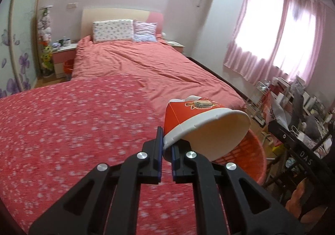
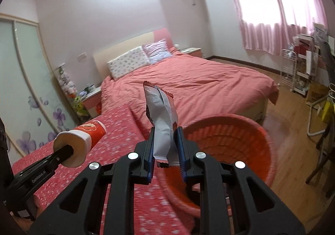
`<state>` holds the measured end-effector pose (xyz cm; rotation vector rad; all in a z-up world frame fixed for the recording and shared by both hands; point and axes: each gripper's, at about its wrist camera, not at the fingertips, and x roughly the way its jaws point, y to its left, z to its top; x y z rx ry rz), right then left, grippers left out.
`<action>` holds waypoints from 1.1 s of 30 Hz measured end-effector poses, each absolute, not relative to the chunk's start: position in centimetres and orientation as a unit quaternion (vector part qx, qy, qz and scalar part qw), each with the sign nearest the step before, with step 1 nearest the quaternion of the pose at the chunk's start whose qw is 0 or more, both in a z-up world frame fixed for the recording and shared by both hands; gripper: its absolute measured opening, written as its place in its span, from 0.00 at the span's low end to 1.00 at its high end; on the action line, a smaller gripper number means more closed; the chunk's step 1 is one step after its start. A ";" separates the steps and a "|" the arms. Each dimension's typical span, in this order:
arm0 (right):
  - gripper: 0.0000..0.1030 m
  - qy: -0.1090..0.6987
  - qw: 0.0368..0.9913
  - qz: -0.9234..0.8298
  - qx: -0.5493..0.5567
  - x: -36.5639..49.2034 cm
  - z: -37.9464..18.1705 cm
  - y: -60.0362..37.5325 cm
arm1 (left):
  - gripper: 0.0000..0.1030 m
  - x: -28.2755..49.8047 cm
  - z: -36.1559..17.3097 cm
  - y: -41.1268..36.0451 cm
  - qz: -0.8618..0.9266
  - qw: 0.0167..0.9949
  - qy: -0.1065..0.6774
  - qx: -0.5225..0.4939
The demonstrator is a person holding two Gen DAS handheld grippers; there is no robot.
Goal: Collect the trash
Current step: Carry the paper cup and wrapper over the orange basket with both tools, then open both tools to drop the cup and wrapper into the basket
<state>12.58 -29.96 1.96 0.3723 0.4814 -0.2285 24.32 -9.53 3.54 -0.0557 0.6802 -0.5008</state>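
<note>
the left tool (image 1: 166, 147) carries the only legible print on the rig: white lettering along its side reads "gendrobot.ai" as far as it can be made out from the right wrist view, where the small letters are soft. on the dark furniture at the right edge of the left wrist view stand the white letters "das". the red paper cup (image 1: 201, 122) has a gold and dark emblem on its side, but the writing in it is too small to read. the snack wrapper (image 2: 162, 115) shows its silver inner side, with a red serrated strip at the top and no readable text.

the left tool is clamped on the rim of the cup: one finger lies outside the white rim band, the other inside the mouth. the cup is tilted on its side, its open mouth facing the camera and to the right, its base pointing away over the red flowered cloth (image 1: 73, 130).

the right tool (image 2: 165, 142) is clamped on the wrapper, its blue pads (image 2: 149, 151) pressing the lower part of the foil while the rest stands upright above the fingers.

the orange basket (image 2: 257, 130) sits beside the cloth-covered surface, just to the right of the wrapper and below it; in the left wrist view its rim shows right under the cup's mouth. beyond lies a bed (image 2: 209, 80) with a salmon cover.
</note>
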 end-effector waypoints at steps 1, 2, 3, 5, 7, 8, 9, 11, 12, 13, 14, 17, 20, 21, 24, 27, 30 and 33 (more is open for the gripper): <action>0.19 0.236 0.947 -0.116 0.185 12.4 1.9 -30.4 | 0.07 24.5 3.5 -10.2 -0.248 0.910 0.331 -0.025; 0.19 0.235 0.946 -0.120 0.188 12.3 1.8 -30.8 | 0.07 24.5 3.4 -10.9 -0.253 0.908 0.332 -0.023; 0.19 0.234 0.945 -0.123 0.191 12.3 1.8 -31.2 | 0.07 24.3 3.3 -12.0 -0.262 0.906 0.333 -0.020; 0.19 0.232 0.944 -0.131 0.196 12.2 1.6 -31.9 | 0.07 24.1 3.1 -13.6 -0.272 0.902 0.335 -0.015; 0.19 0.230 0.942 -0.137 0.201 12.0 1.5 -32.7 | 0.07 24.1 2.8 -15.4 -0.285 0.897 0.337 -0.011; 0.19 0.229 0.942 -0.139 0.204 11.9 1.4 -33.1 | 0.07 24.0 2.6 -16.1 -0.289 0.895 0.339 -0.010; 0.19 0.228 0.941 -0.142 0.206 11.8 1.3 -33.5 | 0.07 23.9 2.4 -17.1 -0.297 0.892 0.340 -0.008; 0.19 0.227 0.940 -0.145 0.210 11.6 1.1 -34.1 | 0.07 23.7 2.1 -18.3 -0.304 0.889 0.343 -0.003; 0.19 0.227 0.939 -0.147 0.212 11.5 1.0 -34.4 | 0.07 23.6 1.9 -18.9 -0.308 0.887 0.344 -0.001; 0.19 0.227 0.938 -0.148 0.216 11.4 0.8 -34.8 | 0.07 23.6 1.8 -19.5 -0.313 0.885 0.345 0.001; 0.19 0.227 0.937 -0.149 0.218 11.3 0.7 -35.2 | 0.07 23.6 1.7 -20.1 -0.316 0.884 0.346 0.002; 0.19 0.226 0.935 -0.151 0.227 11.1 0.3 -36.3 | 0.07 23.6 1.2 -21.3 -0.324 0.880 0.348 0.008; 0.19 0.229 0.933 -0.151 0.235 11.0 -0.2 -37.1 | 0.07 23.8 0.4 -22.7 -0.328 0.876 0.353 0.014; 0.19 0.229 0.932 -0.150 0.236 11.0 -0.3 -37.3 | 0.07 23.9 0.0 -23.1 -0.328 0.875 0.357 0.017; 0.19 0.234 0.930 -0.148 0.243 11.2 -0.7 -38.1 | 0.07 24.4 -1.0 -24.0 -0.327 0.871 0.367 0.024; 0.19 0.239 0.927 -0.145 0.248 11.5 -1.2 -38.4 | 0.08 24.8 -1.7 -24.6 -0.326 0.868 0.374 0.030; 0.19 0.250 0.923 -0.136 0.259 12.2 -1.9 -39.2 | 0.10 25.2 -2.6 -25.2 -0.322 0.863 0.386 0.037; 0.21 0.260 0.919 -0.130 0.268 12.5 -2.5 -39.6 | 0.14 25.6 -3.8 -25.4 -0.316 0.860 0.399 0.042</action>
